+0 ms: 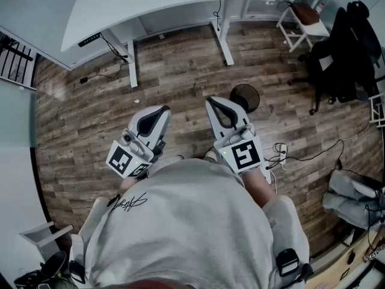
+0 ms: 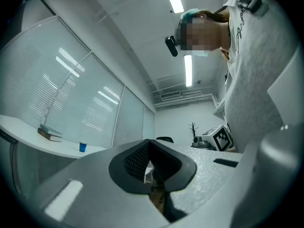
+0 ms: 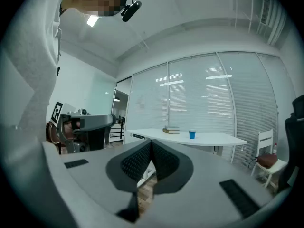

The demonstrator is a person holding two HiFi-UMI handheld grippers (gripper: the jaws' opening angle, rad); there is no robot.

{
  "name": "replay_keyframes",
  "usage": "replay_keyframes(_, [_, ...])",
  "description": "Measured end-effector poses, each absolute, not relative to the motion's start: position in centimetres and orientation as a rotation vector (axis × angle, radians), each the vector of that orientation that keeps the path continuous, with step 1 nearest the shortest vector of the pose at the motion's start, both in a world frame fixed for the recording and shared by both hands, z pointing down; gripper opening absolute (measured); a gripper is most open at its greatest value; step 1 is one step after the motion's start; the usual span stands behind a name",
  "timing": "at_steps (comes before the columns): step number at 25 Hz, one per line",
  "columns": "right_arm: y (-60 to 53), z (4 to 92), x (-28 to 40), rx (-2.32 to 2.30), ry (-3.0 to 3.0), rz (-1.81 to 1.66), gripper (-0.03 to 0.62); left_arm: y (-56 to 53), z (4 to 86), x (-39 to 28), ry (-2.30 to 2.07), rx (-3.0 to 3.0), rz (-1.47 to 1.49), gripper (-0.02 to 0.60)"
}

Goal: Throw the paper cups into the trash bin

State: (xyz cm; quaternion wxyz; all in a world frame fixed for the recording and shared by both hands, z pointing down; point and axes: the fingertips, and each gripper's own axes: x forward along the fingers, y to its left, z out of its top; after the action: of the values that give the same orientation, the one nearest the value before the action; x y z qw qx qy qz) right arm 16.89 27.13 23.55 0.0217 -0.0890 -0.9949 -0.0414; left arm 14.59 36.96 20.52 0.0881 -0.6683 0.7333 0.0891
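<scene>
**Person in a pale grey sweatshirt with two white hand-held grippers**

The person wears a loose, light grey sweatshirt (image 1: pixel 186 221) with long sleeves. A black script mark (image 1: pixel 127 202), like handwriting, is printed on it. A dark strap buckle (image 1: pixel 289 261) shows low on one sleeve. A small black camera (image 2: pixel 171 45) is mounted at the head.

The left gripper (image 1: pixel 157 114) and right gripper (image 1: pixel 215 106) have smooth white shells with rounded, black-lined openings. Each carries a white cube printed with a black square pattern: the left marker cube (image 1: pixel 123 159) and the right marker cube (image 1: pixel 243 154). The jaw pads (image 2: pixel 135 159) are black with a fine dimpled mesh texture.
</scene>
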Motion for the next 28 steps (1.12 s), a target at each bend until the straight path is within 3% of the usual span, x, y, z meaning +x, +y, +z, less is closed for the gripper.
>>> replay_keyframes(28, [23.9, 23.6, 18.7, -0.275, -3.086, -0.151, 0.011, 33.3, 20.6, 16.8, 2.182, -1.979, 0.252, -0.006])
